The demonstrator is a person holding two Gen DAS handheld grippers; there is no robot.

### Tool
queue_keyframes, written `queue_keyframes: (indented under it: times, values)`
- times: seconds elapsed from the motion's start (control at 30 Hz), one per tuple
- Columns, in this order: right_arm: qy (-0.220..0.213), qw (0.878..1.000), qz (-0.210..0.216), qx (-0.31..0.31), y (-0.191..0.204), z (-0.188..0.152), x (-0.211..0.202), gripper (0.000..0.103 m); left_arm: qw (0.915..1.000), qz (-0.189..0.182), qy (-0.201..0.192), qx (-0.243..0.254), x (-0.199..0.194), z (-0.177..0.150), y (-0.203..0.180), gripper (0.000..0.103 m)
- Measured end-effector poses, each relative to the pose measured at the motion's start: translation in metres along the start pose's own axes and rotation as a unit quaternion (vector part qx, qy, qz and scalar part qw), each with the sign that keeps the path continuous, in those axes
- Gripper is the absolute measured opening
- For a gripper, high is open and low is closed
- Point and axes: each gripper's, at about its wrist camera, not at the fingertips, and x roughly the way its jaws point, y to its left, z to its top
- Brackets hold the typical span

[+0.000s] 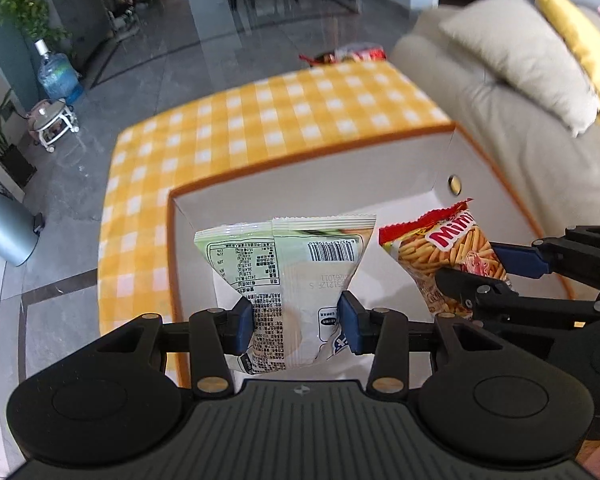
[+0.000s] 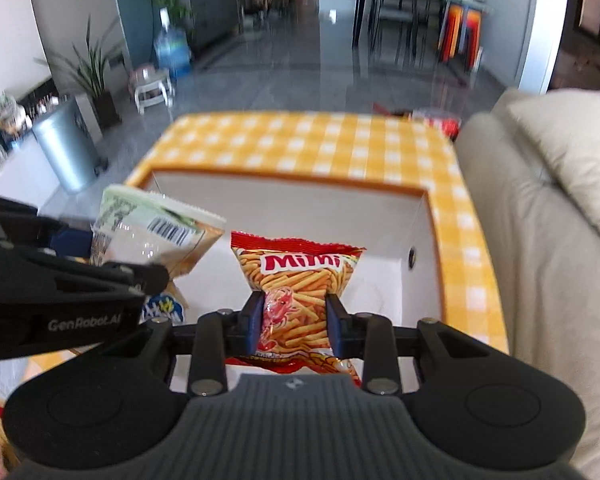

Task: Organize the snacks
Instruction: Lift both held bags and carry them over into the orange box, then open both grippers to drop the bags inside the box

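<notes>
left gripper (image 1: pixel 298 322) gripping green packet (image 1: pixel 288 280), right gripper (image 2: pixel 294 322) — Mimi bag (image 2: pixel 300 292) — over box (image 1: pixel 312 188)

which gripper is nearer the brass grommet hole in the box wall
Right. The right gripper, shut on the Mimi bag, is on the side of the grommet hole. The left gripper, shut on the green packet, is farther across the box.
</notes>
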Motion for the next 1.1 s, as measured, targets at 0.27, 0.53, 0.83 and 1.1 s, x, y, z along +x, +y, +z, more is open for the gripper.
queue_keyframes:
  times: [0.27,0.53,0.83,1.1]
  values:
    - [0.089,0.994,0.046,0.038,-0.008,-0.007,0.054,0.03,0.9982,0.007,0.056,0.019,0.044,-0.001,0.001,0.049]
    - [0.139,0.987,0.069,0.043,-0.004,-0.01,0.083,0.03,0.9952,0.006,0.094,0.027,0.066,-0.004,0.001,0.05]
    - [0.157,0.984,0.072,0.043,-0.004,-0.014,0.09,0.032,0.9945,0.013,0.1,0.029,0.066,-0.007,0.002,0.056]
    - [0.133,0.99,0.044,0.02,-0.003,-0.003,0.067,0.056,0.9968,0.036,0.061,0.037,0.036,-0.006,0.002,0.07]
